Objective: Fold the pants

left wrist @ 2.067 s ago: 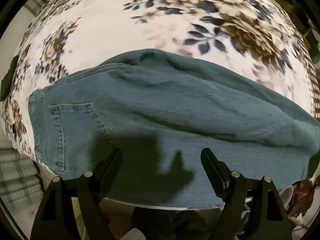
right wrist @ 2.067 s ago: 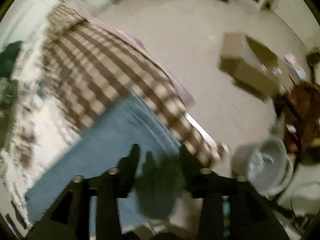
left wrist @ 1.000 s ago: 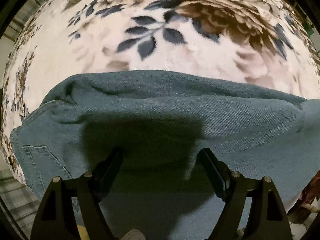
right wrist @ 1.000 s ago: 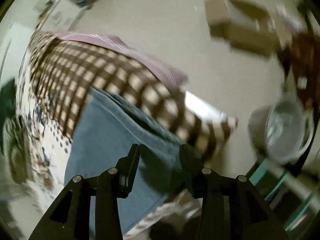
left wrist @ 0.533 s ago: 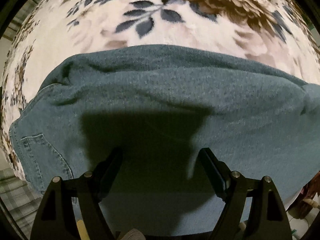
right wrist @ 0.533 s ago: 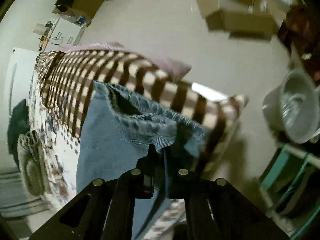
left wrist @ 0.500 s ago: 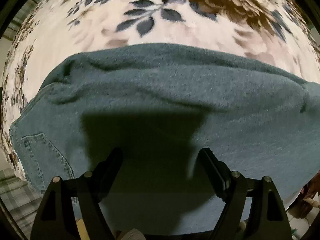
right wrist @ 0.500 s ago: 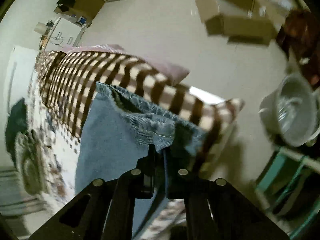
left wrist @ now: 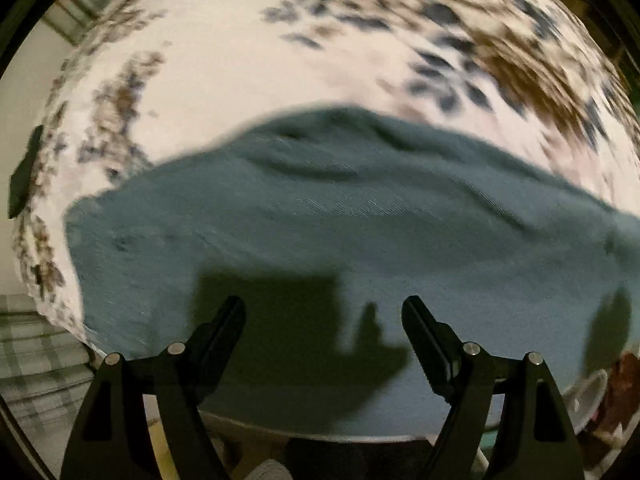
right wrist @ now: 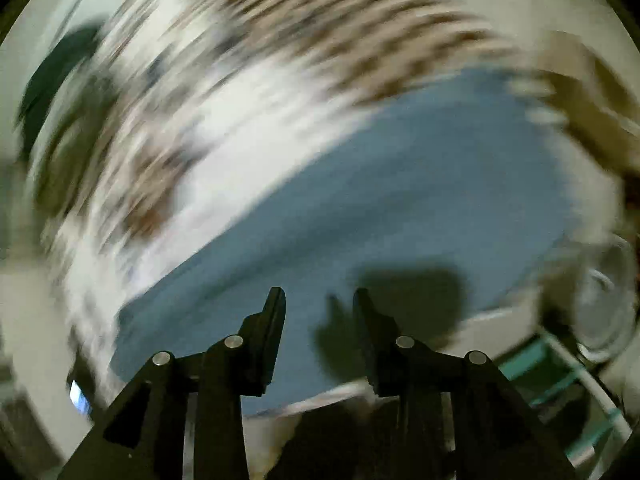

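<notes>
The blue denim pants [left wrist: 344, 216] lie flat across a floral blanket [left wrist: 248, 60], reaching the near edge. My left gripper [left wrist: 323, 312] is open and empty, held above the pants near that edge. In the blurred right wrist view the pants [right wrist: 400, 200] lie as a long blue strip. My right gripper [right wrist: 319, 300] is open and empty above them.
A brown checked blanket [right wrist: 360, 28] lies beyond the pants. A clear bowl [right wrist: 608, 300] and a teal frame [right wrist: 560, 364] are at lower right, off the bed. A plaid cloth [left wrist: 36, 356] hangs at lower left. A dark object [left wrist: 24, 172] sits at the left bed edge.
My right gripper was shut on the pants hem half a second ago; it has let go, opened and swung back over the pants. My left gripper has pulled back from the pants.
</notes>
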`<state>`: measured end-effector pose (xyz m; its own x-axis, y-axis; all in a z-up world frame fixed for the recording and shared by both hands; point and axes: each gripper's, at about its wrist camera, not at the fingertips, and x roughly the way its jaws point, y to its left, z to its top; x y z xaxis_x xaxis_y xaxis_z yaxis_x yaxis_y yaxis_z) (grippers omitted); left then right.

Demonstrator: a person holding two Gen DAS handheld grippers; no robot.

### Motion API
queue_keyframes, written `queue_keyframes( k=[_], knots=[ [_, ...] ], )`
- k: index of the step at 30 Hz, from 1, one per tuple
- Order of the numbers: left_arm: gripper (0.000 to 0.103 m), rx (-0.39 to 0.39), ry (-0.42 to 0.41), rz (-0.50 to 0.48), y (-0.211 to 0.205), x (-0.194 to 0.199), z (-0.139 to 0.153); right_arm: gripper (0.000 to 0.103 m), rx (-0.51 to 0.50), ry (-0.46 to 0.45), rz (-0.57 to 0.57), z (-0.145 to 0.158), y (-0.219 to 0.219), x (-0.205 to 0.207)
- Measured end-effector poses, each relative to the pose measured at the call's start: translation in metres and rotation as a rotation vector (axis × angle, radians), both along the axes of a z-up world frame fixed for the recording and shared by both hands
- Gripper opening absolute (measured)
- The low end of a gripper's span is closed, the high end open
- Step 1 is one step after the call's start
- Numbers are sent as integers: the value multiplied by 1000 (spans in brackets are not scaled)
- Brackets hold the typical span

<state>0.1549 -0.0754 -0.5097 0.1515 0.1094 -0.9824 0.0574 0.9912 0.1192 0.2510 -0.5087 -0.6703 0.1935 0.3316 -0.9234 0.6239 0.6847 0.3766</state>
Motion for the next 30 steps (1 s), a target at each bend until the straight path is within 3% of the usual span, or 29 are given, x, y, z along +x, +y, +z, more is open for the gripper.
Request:
queue_keyframes(
  k=[5, 7, 10, 12, 13, 14, 15, 16, 17, 19, 21, 24, 25, 26, 28, 30],
  knots=[
    [80, 73, -1, 67, 49, 30, -18, 39, 213, -115, 271, -7, 152, 110],
    [80, 86, 15, 89, 62, 46, -32, 41, 277, -100, 384, -23, 211, 145],
    [80, 72, 54, 142, 91, 68, -47, 42, 201, -63, 629, -36, 287, 183],
    [80, 40, 70, 178, 108, 69, -54, 42, 96, -16, 855, -44, 333, 190],
    [80, 34, 73, 189, 117, 70, -56, 35, 36, -1, 938, -49, 348, 195],
    [80, 22, 80, 202, 125, 68, -59, 16, -95, -1, 991, -53, 360, 194],
    [80, 11, 86, 211, 130, 66, -60, 7, -138, -2, 994, -56, 362, 195],
    [80, 4, 88, 219, 135, 64, -61, 5, -140, -1, 956, -57, 359, 197],
    [80, -4, 90, 226, 139, 61, -62, 0, -124, 0, 867, -55, 348, 203],
    [80, -14, 92, 234, 149, 56, -66, 0, -160, -21, 776, -50, 330, 211],
    [80, -29, 104, 243, 158, 53, -71, 0, -53, 12, 663, -56, 309, 219],
    [80, -41, 102, 232, 164, 51, -68, 4, 42, -20, 612, -41, 289, 217],
    [80, -45, 95, 223, 165, 50, -64, 18, 60, -39, 596, -33, 279, 211],
    [80, -51, 85, 210, 163, 49, -59, 46, 77, -65, 567, -22, 266, 205],
    [80, -60, 68, 168, 155, 46, -50, 70, 85, -132, 434, 4, 226, 180],
    [80, -65, 58, 110, 141, 44, -42, 71, 97, -159, 297, 18, 182, 144]
  ],
)
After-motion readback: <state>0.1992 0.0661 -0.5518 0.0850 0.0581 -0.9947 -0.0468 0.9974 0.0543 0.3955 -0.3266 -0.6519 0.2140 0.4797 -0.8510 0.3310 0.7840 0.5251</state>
